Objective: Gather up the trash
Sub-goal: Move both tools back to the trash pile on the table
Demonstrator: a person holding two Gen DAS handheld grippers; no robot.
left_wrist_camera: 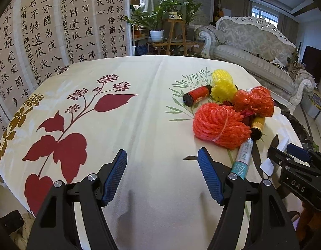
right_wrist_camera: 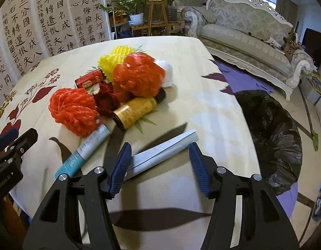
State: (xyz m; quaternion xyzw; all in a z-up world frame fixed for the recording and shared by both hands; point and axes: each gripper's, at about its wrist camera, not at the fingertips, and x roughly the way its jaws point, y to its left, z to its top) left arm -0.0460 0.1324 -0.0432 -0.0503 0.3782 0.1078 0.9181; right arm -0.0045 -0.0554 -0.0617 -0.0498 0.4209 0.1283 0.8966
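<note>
A pile of trash lies on the floral tablecloth (right_wrist_camera: pixel 212 112): an orange net ball (right_wrist_camera: pixel 73 110), a larger orange net (right_wrist_camera: pixel 139 77), a yellow net (right_wrist_camera: pixel 110 61), a dark red crumple (right_wrist_camera: pixel 106 100), a red box (right_wrist_camera: pixel 89 79), a yellow bottle (right_wrist_camera: pixel 135 110), a teal and white tube (right_wrist_camera: pixel 85 150) and a white paper strip (right_wrist_camera: pixel 160 154). My right gripper (right_wrist_camera: pixel 160 166) is open, its fingers either side of the white strip's near end. My left gripper (left_wrist_camera: pixel 162 175) is open and empty over bare cloth, left of the pile (left_wrist_camera: pixel 220 123).
A bin lined with a black bag (right_wrist_camera: pixel 273 133) stands on the floor right of the table. A pale sofa (right_wrist_camera: pixel 243 31) sits behind, potted plants (right_wrist_camera: pixel 137 6) on stands at the back, and a calligraphy screen (left_wrist_camera: pixel 56 31) at the left.
</note>
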